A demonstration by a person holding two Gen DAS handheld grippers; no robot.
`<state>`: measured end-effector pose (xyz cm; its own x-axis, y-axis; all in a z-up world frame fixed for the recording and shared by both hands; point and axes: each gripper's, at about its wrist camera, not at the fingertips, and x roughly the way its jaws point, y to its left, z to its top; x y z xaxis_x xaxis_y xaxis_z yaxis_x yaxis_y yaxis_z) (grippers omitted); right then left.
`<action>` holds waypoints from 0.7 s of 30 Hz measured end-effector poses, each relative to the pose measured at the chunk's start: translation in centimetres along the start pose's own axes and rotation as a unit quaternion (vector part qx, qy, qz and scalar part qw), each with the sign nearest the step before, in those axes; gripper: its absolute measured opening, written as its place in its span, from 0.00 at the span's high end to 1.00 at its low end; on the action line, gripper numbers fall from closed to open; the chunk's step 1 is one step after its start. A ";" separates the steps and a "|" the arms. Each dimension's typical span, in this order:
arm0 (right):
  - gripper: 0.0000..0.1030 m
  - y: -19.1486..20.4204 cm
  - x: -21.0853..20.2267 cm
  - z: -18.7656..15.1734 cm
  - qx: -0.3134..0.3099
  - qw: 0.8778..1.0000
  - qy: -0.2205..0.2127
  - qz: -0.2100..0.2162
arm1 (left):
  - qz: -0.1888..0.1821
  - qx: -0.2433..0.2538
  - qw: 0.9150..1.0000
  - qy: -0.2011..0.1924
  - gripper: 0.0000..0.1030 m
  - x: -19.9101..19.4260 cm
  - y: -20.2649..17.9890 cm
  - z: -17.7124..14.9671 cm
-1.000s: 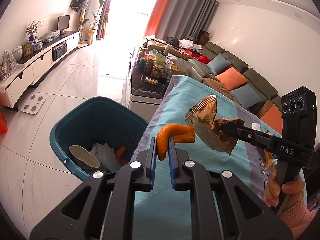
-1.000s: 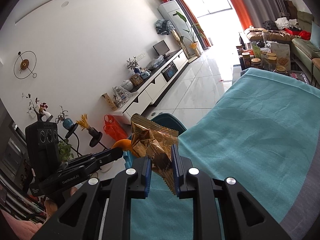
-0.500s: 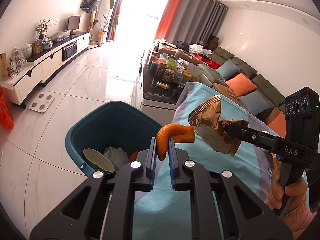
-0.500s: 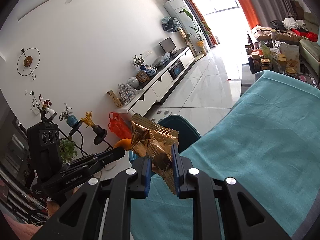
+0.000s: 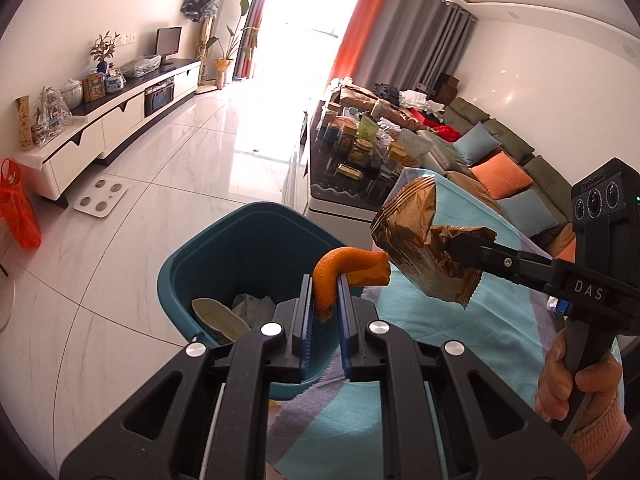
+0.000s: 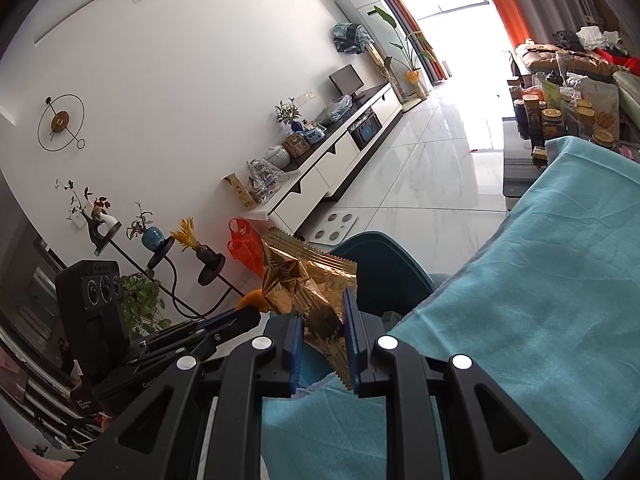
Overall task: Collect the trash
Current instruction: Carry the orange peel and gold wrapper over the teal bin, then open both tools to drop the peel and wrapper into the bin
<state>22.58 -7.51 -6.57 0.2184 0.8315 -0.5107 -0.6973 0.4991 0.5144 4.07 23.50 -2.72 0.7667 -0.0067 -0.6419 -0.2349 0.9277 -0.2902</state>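
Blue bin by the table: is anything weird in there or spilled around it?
Nothing spilled. Inside the blue bin lies a whitish bowl-like dish beside crumpled paper, odd among rubbish.

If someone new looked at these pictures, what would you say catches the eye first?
Probably the bright orange peel pinched in the left gripper, held just above the teal bin on the floor. Next, the crumpled gold wrapper clamped in the right gripper, over the edge of the turquoise cloth beside the bin.
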 end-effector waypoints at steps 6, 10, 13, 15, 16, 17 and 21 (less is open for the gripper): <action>0.84 -0.2 1.7 0.4 0.010 1.000 0.012 0.004 | 0.010 -0.006 1.000 0.003 0.89 0.3 -0.1 -0.1; 0.84 -0.3 2.8 0.7 0.013 1.000 0.017 0.004 | 0.016 -0.008 1.000 0.006 0.89 0.8 0.2 0.1; 0.83 -0.2 3.5 0.9 0.015 1.000 0.022 0.000 | 0.020 -0.010 1.000 0.010 0.89 1.2 0.3 0.2; 0.83 -0.3 3.9 1.0 0.018 1.000 0.025 -0.002 | 0.023 -0.012 1.000 0.012 0.89 1.6 0.3 0.2; 0.83 -0.3 4.1 1.0 0.020 0.999 0.027 -0.003 | 0.025 -0.013 1.000 0.013 0.89 1.8 0.3 0.2; 0.83 -0.3 4.4 1.1 0.021 0.999 0.028 -0.003 | 0.026 -0.014 0.999 0.015 0.89 2.0 0.3 0.2; 0.83 -0.5 5.4 1.1 0.030 0.999 0.037 -0.009 | 0.031 -0.017 0.999 0.019 0.89 2.9 0.7 0.5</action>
<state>24.89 -2.99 -8.88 0.1785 0.8025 -0.5693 -0.6513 0.5301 0.5430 6.44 24.28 -4.43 0.7272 0.0362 -0.6855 -0.3028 0.9131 -0.2730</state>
